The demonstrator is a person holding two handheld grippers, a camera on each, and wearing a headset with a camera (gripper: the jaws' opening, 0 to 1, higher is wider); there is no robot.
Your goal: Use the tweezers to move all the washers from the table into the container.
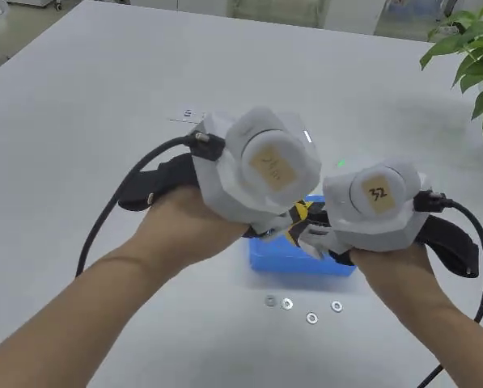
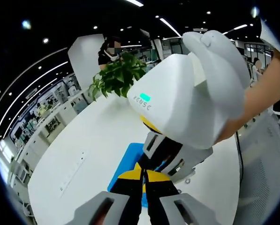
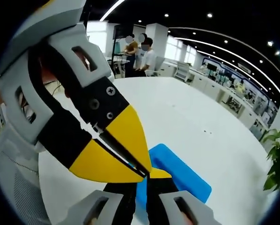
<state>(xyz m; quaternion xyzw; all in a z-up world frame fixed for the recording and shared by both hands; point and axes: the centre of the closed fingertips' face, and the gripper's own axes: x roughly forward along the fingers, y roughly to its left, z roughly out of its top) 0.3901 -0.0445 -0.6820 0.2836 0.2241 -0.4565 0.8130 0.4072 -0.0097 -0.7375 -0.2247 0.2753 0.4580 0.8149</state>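
Note:
Several small metal washers lie in a loose row on the white table, just in front of the blue container. Both grippers meet tip to tip above that container. My left gripper has its yellow-tipped jaws pressed together on a thin dark strip that looks like the tweezers. My right gripper points at those tips with its jaws close together and only a sliver of blue between them. In the left gripper view the right gripper faces my left gripper over the container.
A potted plant stands at the table's far right edge. A small printed mark sits on the table beyond the grippers. Black cables trail from both grippers. People stand at benches in the background.

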